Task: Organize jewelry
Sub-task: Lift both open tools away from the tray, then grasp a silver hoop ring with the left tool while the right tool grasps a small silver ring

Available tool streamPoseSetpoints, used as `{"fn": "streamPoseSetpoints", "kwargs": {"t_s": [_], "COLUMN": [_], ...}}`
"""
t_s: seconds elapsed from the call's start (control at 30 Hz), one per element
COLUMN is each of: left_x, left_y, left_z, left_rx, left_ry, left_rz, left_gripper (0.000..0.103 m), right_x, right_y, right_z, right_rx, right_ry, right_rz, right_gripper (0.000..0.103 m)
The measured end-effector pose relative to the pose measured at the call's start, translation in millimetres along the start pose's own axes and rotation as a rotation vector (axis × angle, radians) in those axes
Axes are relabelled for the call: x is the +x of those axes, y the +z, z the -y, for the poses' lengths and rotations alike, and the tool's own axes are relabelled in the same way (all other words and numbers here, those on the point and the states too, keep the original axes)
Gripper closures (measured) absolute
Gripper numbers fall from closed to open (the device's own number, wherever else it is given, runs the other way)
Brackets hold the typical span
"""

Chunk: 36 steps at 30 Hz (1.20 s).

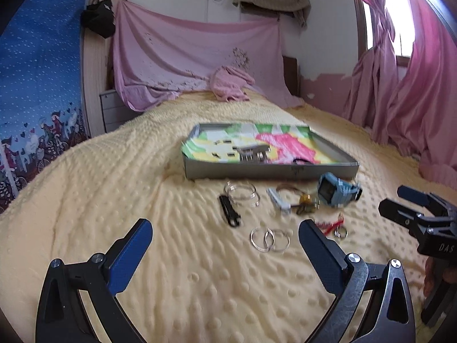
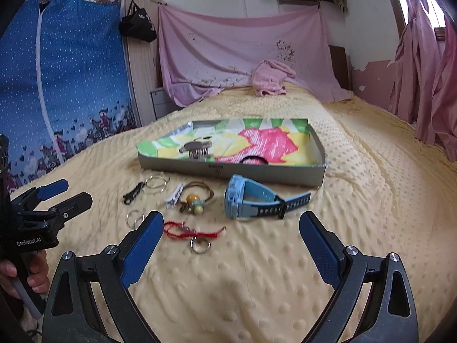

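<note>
One yellow dotted bedspread (image 2: 285, 271), pink curtains (image 1: 405, 85). One tray (image 2: 228, 169), one blue watch (image 2: 251, 200) just before it, one red cord (image 2: 191, 231). Your left gripper (image 1: 225, 238) and right gripper (image 2: 230, 230): both spread, empty.

The left gripper (image 1: 225, 238) is held low with its two blue fingers (image 1: 130, 260) spread wide apart, and nothing sits between them. The right gripper (image 2: 230, 231) is the same — its blue fingers (image 2: 141, 250) are spread wide and hold nothing. Both point forward, side by side. In the left wrist view the right gripper (image 1: 400, 200) shows at the far right edge, and a bit of the hand (image 1: 437, 274) under it. In the right wrist view the left gripper (image 2: 67, 193) shows at the left edge — a hand (image 2: 25, 274) is wrapped round its handle.
</note>
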<state>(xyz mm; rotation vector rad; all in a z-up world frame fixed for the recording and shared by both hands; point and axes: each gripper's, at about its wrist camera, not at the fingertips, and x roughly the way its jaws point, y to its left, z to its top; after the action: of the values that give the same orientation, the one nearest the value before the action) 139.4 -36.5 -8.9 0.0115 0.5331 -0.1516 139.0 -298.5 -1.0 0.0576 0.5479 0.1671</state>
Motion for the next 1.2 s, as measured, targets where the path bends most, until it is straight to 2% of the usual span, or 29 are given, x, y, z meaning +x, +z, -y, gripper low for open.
{"fn": "streamPoseSetpoints", "kwargs": {"t_s": [0.13, 0.17, 0.23, 0.3, 0.47, 0.53, 0.77, 0.87, 0.9, 1.03, 1.2], "left_x": [4, 4, 6, 10, 22, 30, 56, 63, 65, 68, 71], "left_y": [-5, -6, -7, -9, -9, -8, -8, -7, -6, -4, -5], "left_z": [2, 4, 7, 10, 16, 19, 16, 16, 17, 19, 18], "left_rx": [0.012, 0.019, 0.033, 0.044, 0.067, 0.073, 0.048, 0.047, 0.050, 0.066, 0.062], "left_ry": [-0.051, -0.060, -0.075, -0.093, -0.152, -0.173, -0.144, -0.155, -0.157, -0.174, -0.178], "left_rz": [-0.021, -0.023, -0.036, -0.056, -0.124, -0.162, -0.259, -0.282, -0.284, -0.295, -0.305], "left_gripper": [0.001, 0.007, 0.017, 0.029, 0.045, 0.049, 0.057, 0.057, 0.059, 0.069, 0.085], "right_x": [4, 5, 9, 12, 21, 27, 39, 48, 51, 56, 60], "right_y": [-4, -5, -6, -7, -11, -13, -18, -21, -21, -20, -20], "right_z": [-2, -3, -6, -11, -15, -16, -27, -30, -32, -33, -28], "right_rx": [-0.014, -0.019, -0.037, -0.050, -0.068, -0.074, -0.116, -0.130, -0.133, -0.135, -0.117], "right_ry": [0.027, 0.032, 0.043, 0.052, 0.087, 0.106, 0.149, 0.152, 0.153, 0.148, 0.142], "right_rz": [-0.020, -0.024, -0.040, -0.054, -0.098, -0.122, -0.177, -0.210, -0.220, -0.227, -0.235], "right_gripper": [0.010, 0.011, 0.021, 0.024, 0.037, 0.046, 0.060, 0.062, 0.066, 0.069, 0.076]}}
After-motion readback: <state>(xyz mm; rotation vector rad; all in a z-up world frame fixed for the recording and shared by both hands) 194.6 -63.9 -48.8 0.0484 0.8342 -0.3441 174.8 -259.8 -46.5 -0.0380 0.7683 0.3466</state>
